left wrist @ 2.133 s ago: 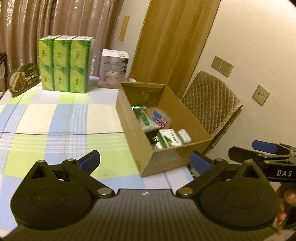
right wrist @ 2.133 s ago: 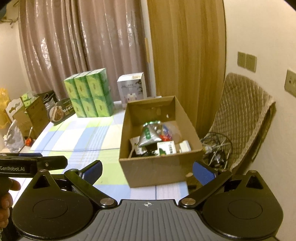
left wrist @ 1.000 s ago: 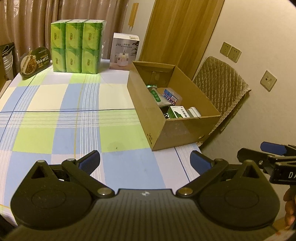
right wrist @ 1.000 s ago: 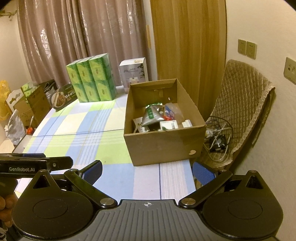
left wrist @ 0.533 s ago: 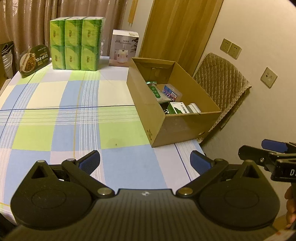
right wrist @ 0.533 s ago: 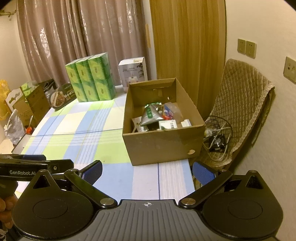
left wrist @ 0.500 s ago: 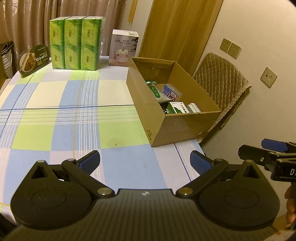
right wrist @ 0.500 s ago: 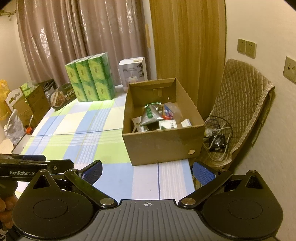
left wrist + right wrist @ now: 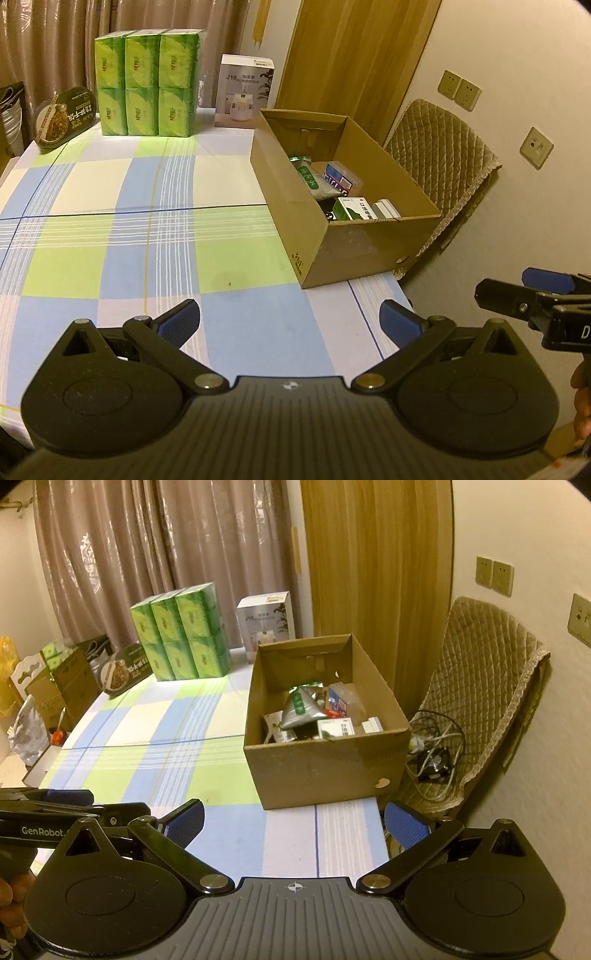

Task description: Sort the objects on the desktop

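Observation:
An open cardboard box point(image 9: 369, 251) point(image 9: 325, 771) stands on the right side of a checked tablecloth point(image 9: 147, 236). It holds several small items: a silver-green pouch point(image 9: 301, 709), a green-white carton point(image 9: 352, 209), a clear case point(image 9: 338, 179). My left gripper point(image 9: 290, 319) is open and empty above the table's near edge. My right gripper point(image 9: 293, 821) is open and empty, near the front of the box. Each gripper shows at the edge of the other's view.
A stack of green tissue packs point(image 9: 146, 83), a white humidifier box point(image 9: 245, 92) and a dark food tray point(image 9: 62, 118) stand at the table's far end. A quilted chair point(image 9: 491, 701) with cables sits right of the table. Cartons point(image 9: 55, 679) stand at left.
Both grippers have drawn back and risen from the box over two seconds. In the last half second almost nothing has moved. Both stay open and empty.

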The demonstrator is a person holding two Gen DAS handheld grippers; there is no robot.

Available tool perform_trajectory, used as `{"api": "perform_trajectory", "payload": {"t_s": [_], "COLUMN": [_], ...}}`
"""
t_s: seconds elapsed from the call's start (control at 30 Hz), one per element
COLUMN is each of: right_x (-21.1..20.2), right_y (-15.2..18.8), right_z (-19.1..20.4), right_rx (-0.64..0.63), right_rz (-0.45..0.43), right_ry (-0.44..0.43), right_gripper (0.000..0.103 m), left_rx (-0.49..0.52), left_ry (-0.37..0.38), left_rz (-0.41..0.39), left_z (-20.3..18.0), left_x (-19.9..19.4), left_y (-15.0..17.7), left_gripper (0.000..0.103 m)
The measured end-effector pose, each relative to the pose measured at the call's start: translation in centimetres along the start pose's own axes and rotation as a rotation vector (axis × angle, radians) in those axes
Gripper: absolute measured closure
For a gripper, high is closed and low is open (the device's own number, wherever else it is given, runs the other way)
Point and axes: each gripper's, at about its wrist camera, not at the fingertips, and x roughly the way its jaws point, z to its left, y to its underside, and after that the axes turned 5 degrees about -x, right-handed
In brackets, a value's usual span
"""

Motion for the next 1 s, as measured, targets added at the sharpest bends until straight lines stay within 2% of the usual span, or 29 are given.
{"api": "perform_trajectory", "payload": {"t_s": [1.0], "right_x": [0.1], "right_y": [1.3], "right_z": [-0.3], "right_rx": [0.016], "right_rz": [0.019], "right_ry": [0.006], "right_gripper": [0.002], "left_rx": [-0.005], "left_ry": [0.01], "left_rz": [0.018], "left_z": [-0.2], "left_x": [0.9], "left_y": [1.1], "left_gripper": [0.001]}}
